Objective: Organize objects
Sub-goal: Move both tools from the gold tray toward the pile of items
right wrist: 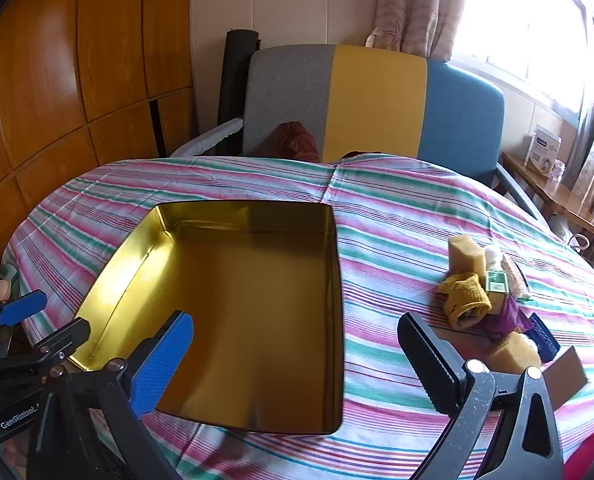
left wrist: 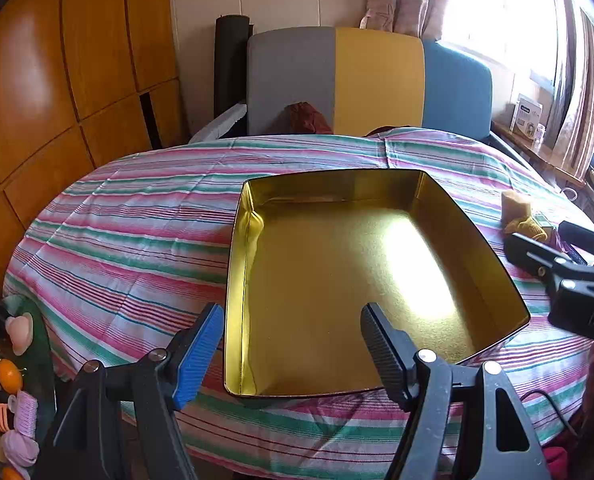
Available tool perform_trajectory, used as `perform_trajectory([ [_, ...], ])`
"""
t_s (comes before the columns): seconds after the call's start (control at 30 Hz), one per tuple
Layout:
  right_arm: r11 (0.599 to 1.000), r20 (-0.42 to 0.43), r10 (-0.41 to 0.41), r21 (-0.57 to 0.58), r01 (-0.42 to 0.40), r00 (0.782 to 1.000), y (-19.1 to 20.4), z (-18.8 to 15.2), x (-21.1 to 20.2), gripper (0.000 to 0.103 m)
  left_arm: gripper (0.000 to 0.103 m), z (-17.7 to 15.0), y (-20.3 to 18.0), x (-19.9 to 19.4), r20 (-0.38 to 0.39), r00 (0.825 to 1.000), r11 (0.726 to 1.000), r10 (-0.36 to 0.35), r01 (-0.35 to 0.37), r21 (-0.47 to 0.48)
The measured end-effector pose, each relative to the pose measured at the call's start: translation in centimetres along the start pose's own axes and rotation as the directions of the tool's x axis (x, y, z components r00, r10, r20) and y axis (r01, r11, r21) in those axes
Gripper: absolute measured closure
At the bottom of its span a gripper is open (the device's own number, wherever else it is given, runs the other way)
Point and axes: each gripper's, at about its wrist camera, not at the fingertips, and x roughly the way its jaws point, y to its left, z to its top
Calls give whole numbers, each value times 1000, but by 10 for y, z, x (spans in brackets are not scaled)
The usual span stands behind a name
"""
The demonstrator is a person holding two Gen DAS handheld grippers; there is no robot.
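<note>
With both tools standing open and empty, the shallow rectangular gold metal tin (right wrist: 257, 312) lies bare just ahead of the left tool (left wrist: 293, 344), while the jumble of small things — tan sponge blocks, a mustard knitted piece, a small green box and purple packets (right wrist: 493, 300) — sits on the striped-cloth bench (right wrist: 397, 216) just ahead and to the right of the right tool (right wrist: 297, 364). The right tool should probably take one item at a time, lifting clear of the tin's wall before lowering inside. Readable writing: "GenRobot" on the left tool's body; package print is too small to read.
</note>
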Motion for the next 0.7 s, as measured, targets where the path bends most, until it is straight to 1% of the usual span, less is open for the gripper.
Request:
perform_trajectory([
  [0.17, 1000, -4, -17, 16, 17, 1000, -20, 4, -3, 0, 31, 2, -4, -2, 15, 1000, 1000, 12, -12, 24],
  [0.3, 997, -2, -42, 62, 42, 999, -48, 9, -9, 0, 31, 3, -9, -2, 18, 1000, 999, 12, -12, 46],
  [0.4, 992, -3, -65, 107, 65, 998, -75, 14, -14, 0, 31, 4, -13, -1, 15, 1000, 998, 6, -7, 61],
  [0.5, 982, -2, -105, 159, 104, 994, -108, 18, -21, 0, 31, 6, -16, 1, 10, 1000, 998, -4, 3, 69],
  [0.6, 970, 1, -148, 197, 145, 989, -135, 22, -24, 0, 31, 7, -19, 2, 6, 1000, 997, -5, 4, 80],
  [0.7, 947, -1, -207, 253, 200, 978, -174, 22, -25, 0, 31, 8, -24, 3, 5, 1000, 995, -4, 3, 96],
])
